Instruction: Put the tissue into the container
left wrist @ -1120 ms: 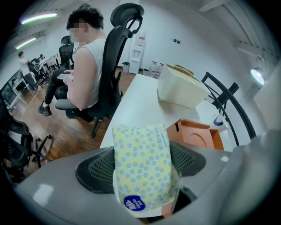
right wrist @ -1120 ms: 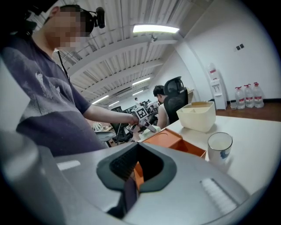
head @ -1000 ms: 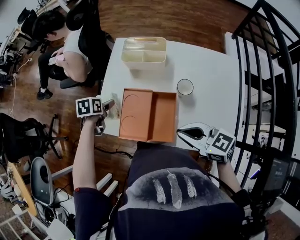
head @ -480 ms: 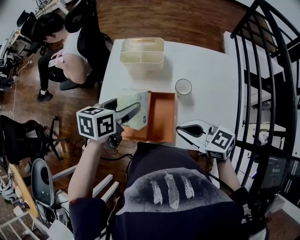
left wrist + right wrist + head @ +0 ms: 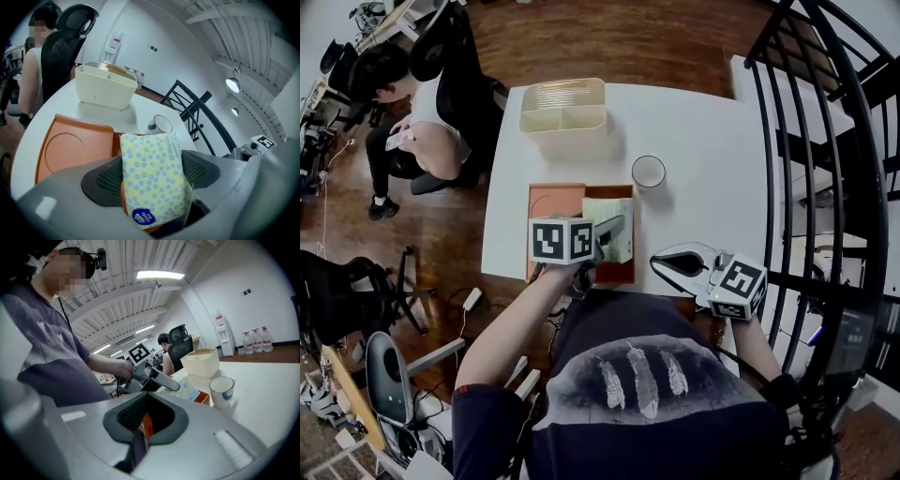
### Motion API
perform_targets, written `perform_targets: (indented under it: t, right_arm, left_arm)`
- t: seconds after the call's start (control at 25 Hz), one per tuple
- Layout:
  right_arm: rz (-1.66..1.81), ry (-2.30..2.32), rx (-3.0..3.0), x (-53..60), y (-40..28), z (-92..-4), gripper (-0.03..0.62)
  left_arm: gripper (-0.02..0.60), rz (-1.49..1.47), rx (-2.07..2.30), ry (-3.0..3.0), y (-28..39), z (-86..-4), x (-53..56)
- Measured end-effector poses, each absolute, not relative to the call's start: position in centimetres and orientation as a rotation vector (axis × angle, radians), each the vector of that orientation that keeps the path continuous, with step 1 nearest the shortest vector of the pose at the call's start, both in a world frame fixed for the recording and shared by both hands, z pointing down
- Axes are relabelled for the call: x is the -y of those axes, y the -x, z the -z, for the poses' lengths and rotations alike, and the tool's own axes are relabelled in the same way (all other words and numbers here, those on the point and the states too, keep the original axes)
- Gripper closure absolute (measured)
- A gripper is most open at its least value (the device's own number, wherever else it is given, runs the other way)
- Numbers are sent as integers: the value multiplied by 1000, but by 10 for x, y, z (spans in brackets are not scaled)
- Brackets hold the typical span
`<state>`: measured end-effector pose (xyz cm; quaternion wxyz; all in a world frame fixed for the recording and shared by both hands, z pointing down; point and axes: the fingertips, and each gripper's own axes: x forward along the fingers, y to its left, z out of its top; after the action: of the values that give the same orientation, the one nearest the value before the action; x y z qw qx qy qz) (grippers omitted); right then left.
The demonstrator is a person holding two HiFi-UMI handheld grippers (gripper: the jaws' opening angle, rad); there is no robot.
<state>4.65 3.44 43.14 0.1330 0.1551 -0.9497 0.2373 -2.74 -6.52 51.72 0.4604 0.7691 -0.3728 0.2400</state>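
A pale yellow tissue pack (image 5: 615, 212) (image 5: 150, 159) with blue dots is gripped between the pads of my left gripper (image 5: 614, 231) (image 5: 152, 176). It hangs just above the right compartment of the orange tray (image 5: 555, 201) (image 5: 70, 147). Whether it touches the tray I cannot tell. A cream divided container (image 5: 564, 105) (image 5: 105, 86) stands at the table's far edge. My right gripper (image 5: 662, 265) (image 5: 145, 420) hovers off the near table edge to the right of the tray, jaws together, holding nothing.
A white cup (image 5: 648, 171) (image 5: 161, 124) (image 5: 221, 391) stands just beyond the tray's right corner. A person sits in a black chair (image 5: 441, 56) off the table's far left. A black metal railing (image 5: 825, 141) runs along the right side.
My left gripper went from the table's left edge, took up the tissue pack, and carried it rightward over the orange tray. The right gripper stayed put.
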Motion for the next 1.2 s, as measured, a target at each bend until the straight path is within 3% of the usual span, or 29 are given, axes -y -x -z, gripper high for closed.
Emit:
perform_targets:
  t: [0.44, 0.84, 1.12, 1.16, 1.2]
  right_arm:
    - [-669, -390, 2767, -39, -48, -433, 591]
    - [-682, -413, 2759, -31, -53, -428, 591]
    - [-615, -342, 2850, -32, -32, -404, 591]
    - [-586, -348, 2844, -31, -30, -400, 591]
    - [-557, -354, 2837, -30, -27, -395, 592]
  left_arm:
    - [170, -615, 950, -1871, 28, -545, 52]
    - [176, -400, 871, -2301, 61, -416, 38]
    - [316, -410, 781, -2541, 66, -382, 20]
    - [378, -418, 769, -2557, 67, -382, 17]
    - [482, -423, 757, -2570, 69, -382, 14]
